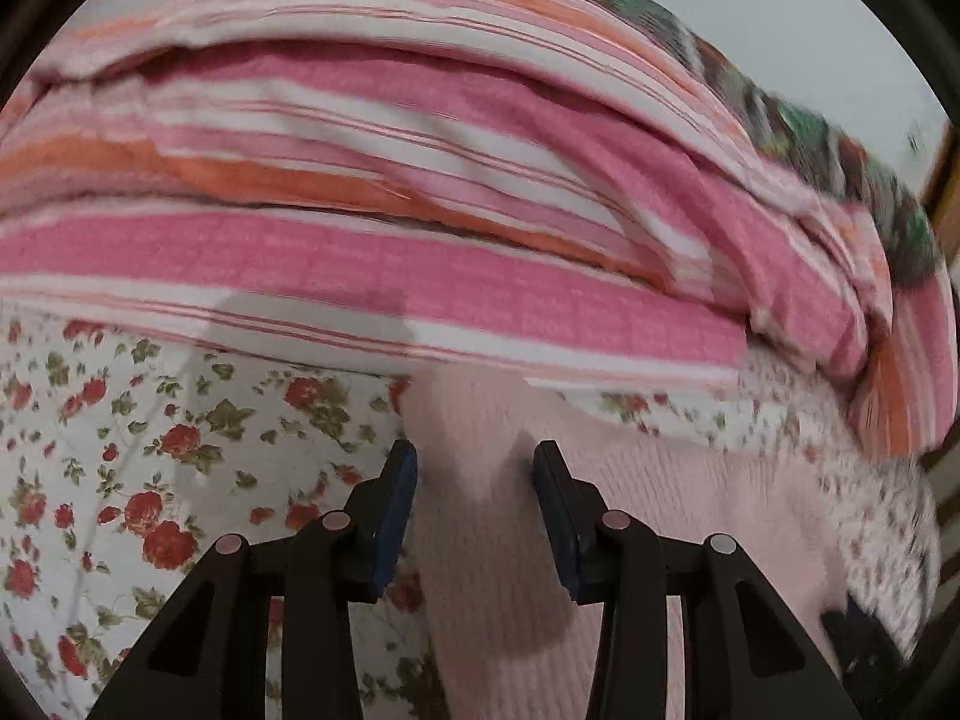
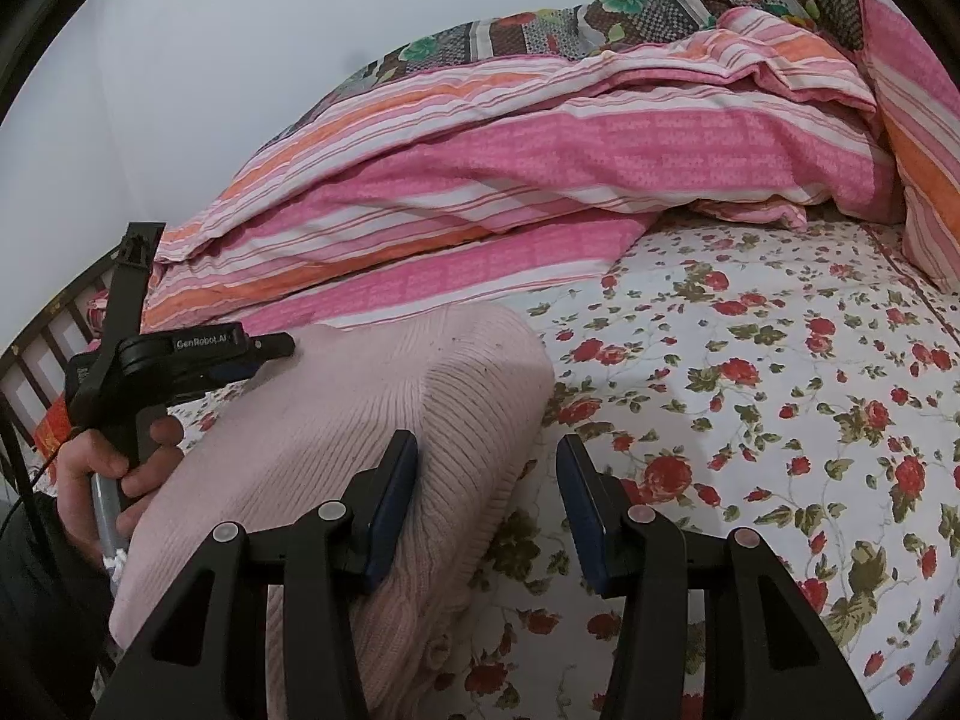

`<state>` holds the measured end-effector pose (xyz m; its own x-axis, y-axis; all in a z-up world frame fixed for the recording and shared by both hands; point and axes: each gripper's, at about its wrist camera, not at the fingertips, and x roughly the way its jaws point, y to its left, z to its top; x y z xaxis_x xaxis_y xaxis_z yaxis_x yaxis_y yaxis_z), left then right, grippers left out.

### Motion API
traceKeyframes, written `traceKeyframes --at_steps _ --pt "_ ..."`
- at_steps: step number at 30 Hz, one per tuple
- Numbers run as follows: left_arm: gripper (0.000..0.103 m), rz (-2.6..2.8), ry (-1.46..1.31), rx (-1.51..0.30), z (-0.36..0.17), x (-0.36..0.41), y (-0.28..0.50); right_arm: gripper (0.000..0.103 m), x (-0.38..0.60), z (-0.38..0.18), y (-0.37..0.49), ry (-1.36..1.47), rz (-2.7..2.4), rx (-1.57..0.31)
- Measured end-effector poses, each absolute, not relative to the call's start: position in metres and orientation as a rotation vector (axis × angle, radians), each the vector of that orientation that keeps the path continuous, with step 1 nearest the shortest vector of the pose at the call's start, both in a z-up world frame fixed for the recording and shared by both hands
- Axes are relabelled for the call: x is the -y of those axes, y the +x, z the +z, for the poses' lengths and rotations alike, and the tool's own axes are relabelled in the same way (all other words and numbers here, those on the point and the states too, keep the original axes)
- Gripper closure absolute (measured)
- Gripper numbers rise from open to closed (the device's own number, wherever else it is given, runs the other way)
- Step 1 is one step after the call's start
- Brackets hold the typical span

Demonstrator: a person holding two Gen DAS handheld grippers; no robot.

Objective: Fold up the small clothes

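Two grippers: left gripper (image 1: 474,516) and right gripper (image 2: 487,504) both work one pink sweater (image 2: 360,420) on the bed.
Sweater place: bunched on the flowered bedsheet (image 2: 780,390), just in front of the striped quilt (image 2: 510,168).
Left jaws: spread apart, a raised fold of knit between them, not pinched.
Right jaws: released; the left pad touches the sweater's edge, the right pad hangs over bare sheet.
Step, as I judge it: taking hold of an edge to flatten or fold.
How to do it well: close on one layer near the hem, lift low, pull evenly so the ribs do not stretch.
Material: soft ribbed knit, thick, slumps in rounded humps.
Bedsheet: thin, smooth cotton; likely to let the knit slide.
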<state>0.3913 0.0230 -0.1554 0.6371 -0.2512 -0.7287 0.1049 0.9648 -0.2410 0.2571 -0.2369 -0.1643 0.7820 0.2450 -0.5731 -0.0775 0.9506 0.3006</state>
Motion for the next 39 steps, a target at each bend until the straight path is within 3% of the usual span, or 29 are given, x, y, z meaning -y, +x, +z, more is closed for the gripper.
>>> traceKeyframes --at_steps 7,17,39 --pt "0.064 -0.254 -0.002 -0.836 -0.156 0.005 0.346 0.056 0.237 -0.164 0.257 0.272 0.180 -0.651" --pt "0.055 -0.288 -0.026 -0.783 -0.150 0.000 0.281 0.056 0.237 -0.163 0.257 0.273 0.184 -0.648" --pt "0.045 -0.392 -0.157 -0.777 -0.159 -0.051 0.189 0.054 0.228 -0.160 0.236 0.212 0.066 -0.633"
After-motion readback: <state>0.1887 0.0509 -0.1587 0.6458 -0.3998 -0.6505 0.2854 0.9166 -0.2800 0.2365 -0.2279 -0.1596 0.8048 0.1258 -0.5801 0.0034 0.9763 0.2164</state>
